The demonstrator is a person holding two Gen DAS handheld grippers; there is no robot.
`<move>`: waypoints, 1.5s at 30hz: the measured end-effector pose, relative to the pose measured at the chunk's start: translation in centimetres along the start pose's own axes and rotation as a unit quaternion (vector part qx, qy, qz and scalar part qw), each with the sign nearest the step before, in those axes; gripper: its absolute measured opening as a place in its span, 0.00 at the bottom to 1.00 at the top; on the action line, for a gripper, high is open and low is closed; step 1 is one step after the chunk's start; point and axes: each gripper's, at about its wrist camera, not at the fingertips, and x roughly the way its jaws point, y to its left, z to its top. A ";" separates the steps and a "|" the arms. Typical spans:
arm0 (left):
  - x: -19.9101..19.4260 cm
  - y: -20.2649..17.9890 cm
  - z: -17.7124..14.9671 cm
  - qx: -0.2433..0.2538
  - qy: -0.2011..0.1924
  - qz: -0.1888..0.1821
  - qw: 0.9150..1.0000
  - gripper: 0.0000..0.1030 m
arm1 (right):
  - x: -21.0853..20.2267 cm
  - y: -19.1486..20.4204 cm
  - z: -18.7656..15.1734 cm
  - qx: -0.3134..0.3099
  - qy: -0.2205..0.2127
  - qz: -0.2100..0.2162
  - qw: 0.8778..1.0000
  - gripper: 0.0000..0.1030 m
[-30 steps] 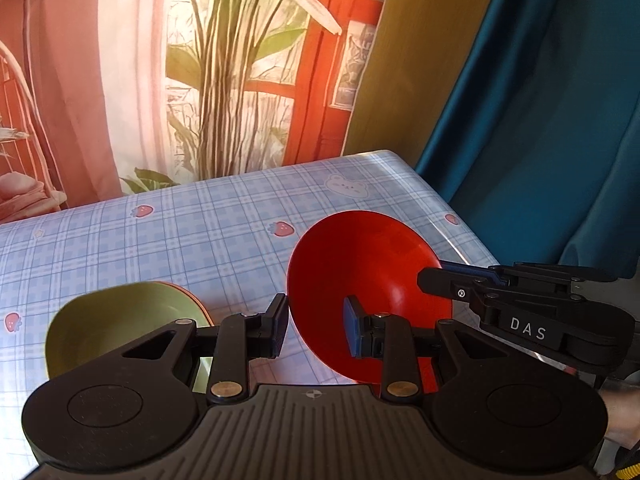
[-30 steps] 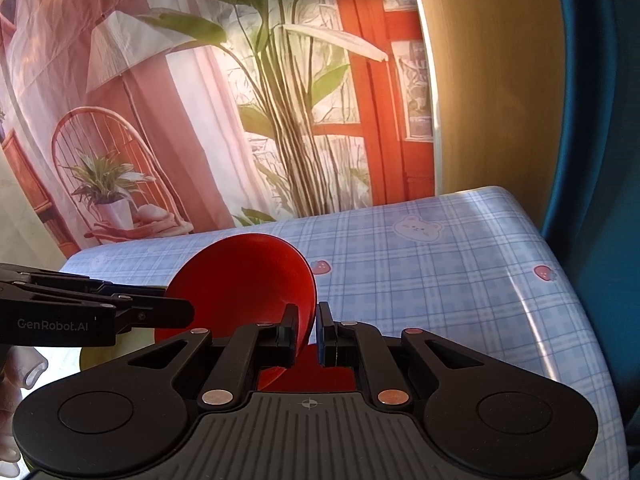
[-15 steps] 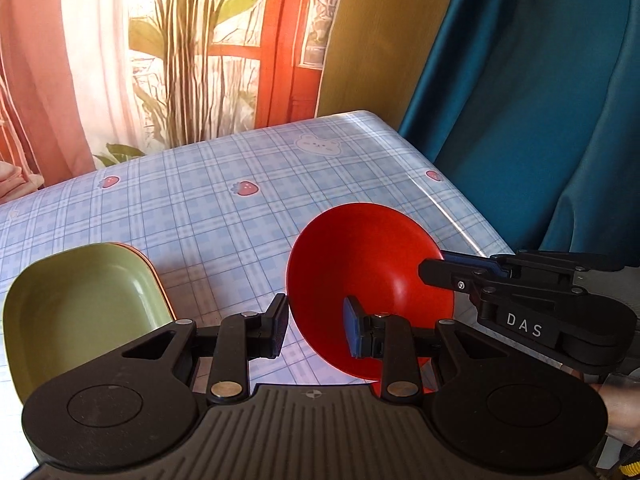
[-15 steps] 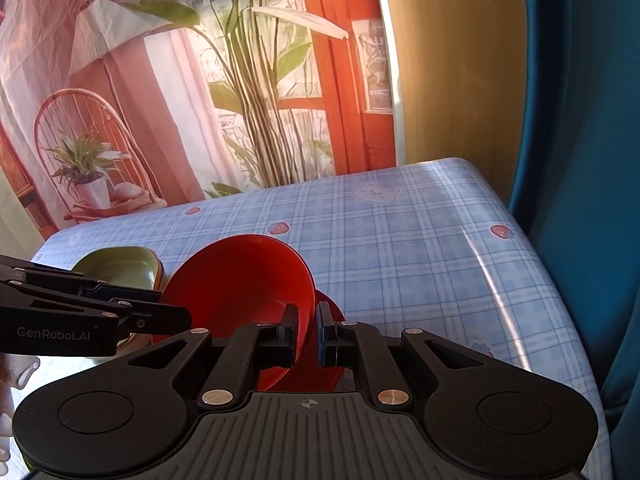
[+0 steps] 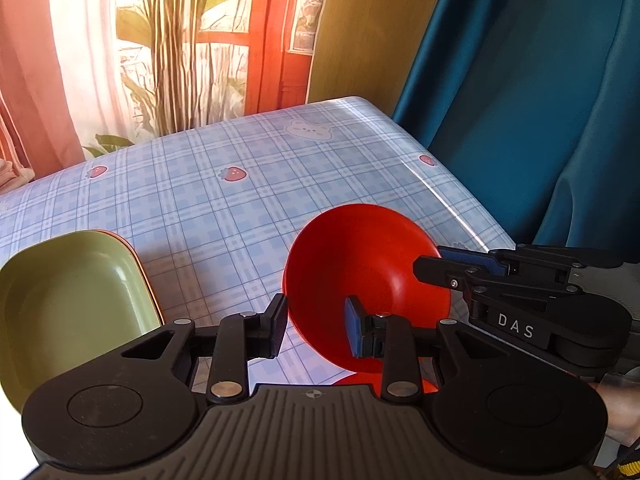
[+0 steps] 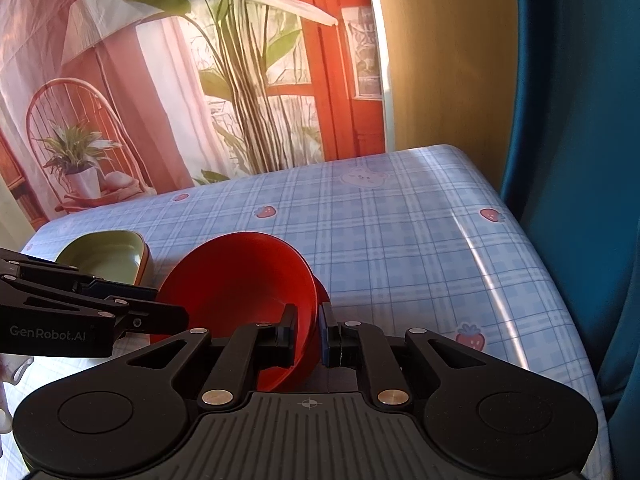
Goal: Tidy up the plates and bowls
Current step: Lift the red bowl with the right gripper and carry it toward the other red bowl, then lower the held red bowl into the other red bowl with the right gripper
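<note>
A red bowl (image 6: pixel 240 284) is tilted above the table, and my right gripper (image 6: pixel 307 334) is shut on its near rim. It also shows in the left wrist view (image 5: pixel 360 268), with the right gripper (image 5: pixel 444 266) coming in from the right. My left gripper (image 5: pixel 314 330) is open; the bowl's lower rim lies between its fingers without being pinched. A second red piece (image 5: pixel 360 380) lies on the table under the bowl, mostly hidden. A green rectangular dish (image 5: pixel 68 300) stacked on an orange one sits at the left, and also shows in the right wrist view (image 6: pixel 108 256).
The table (image 6: pixel 400 240) has a blue plaid cloth with strawberry prints. Its right edge meets a teal curtain (image 6: pixel 580 120). A printed backdrop with plants hangs behind the far edge.
Both views have shifted so the table sits higher in frame and the green dish shows more fully. The right gripper still holds the red bowl, tilted.
</note>
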 end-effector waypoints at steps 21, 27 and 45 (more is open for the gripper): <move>-4.5 0.1 -3.5 -0.014 -0.039 0.022 0.999 0.37 | -3.5 2.7 -2.8 -0.010 -0.034 -0.012 0.999 0.22; -5.5 -0.2 -4.8 -0.006 -0.051 0.038 0.998 0.37 | -4.3 3.1 -3.7 -0.005 -0.038 -0.006 0.999 0.22; -6.0 -0.4 -7.5 -0.032 -0.043 0.039 0.998 0.37 | -5.2 3.8 -6.3 -0.003 -0.027 -0.001 1.000 0.22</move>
